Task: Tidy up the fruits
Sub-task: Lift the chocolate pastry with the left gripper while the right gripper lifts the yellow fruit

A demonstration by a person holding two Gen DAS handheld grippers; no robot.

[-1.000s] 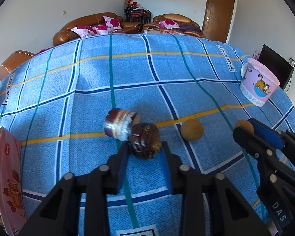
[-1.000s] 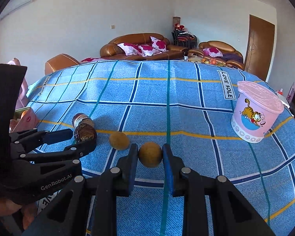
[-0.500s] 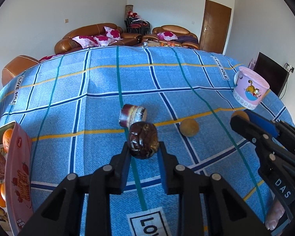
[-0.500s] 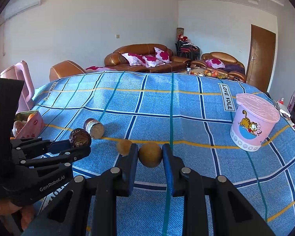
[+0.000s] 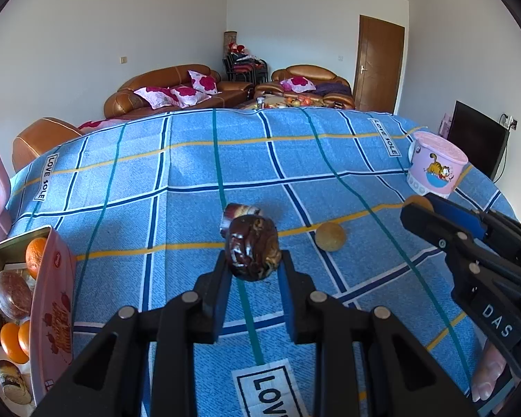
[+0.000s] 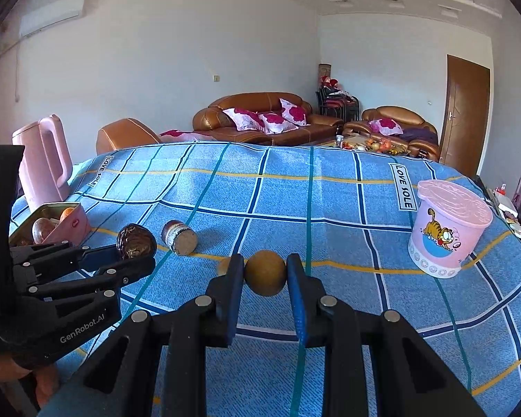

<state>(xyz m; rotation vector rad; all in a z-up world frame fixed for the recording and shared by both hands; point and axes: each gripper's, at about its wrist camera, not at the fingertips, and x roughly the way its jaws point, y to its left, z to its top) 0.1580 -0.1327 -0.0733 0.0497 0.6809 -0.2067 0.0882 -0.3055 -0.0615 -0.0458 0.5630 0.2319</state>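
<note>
Left claw (image 5: 253, 272): jaws clamped on a dark brown, glossy, wrinkled fruit (image 5: 253, 253), held clear above the desk (image 5: 177, 180), which wears a blue checked cloth. In the right wrist view the same dark fruit (image 6: 136, 242) sits at the tips of the left claw (image 6: 135, 255).

Right claw (image 6: 264, 274): jaws pinched on a round tan fruit (image 6: 264, 272). Seen from the left wrist view, the right claw (image 5: 421, 208) enters at the right edge with that tan fruit (image 5: 416, 202) showing at its tip.

On the cloth: a second tan fruit (image 5: 330, 237) lies between the two claws, apart from both. A short jar-like item (image 6: 179, 237) lies on its side just behind the dark fruit.

Far left edge: an open pink tin (image 5: 52, 312) holding oranges (image 5: 35, 256) and some brown pieces. A pink kettle (image 6: 47, 160) stands behind the tin.

Right side of desk: pink lidded tub (image 6: 449, 229) with a cartoon cat, upright, well apart from the fruits.
</note>
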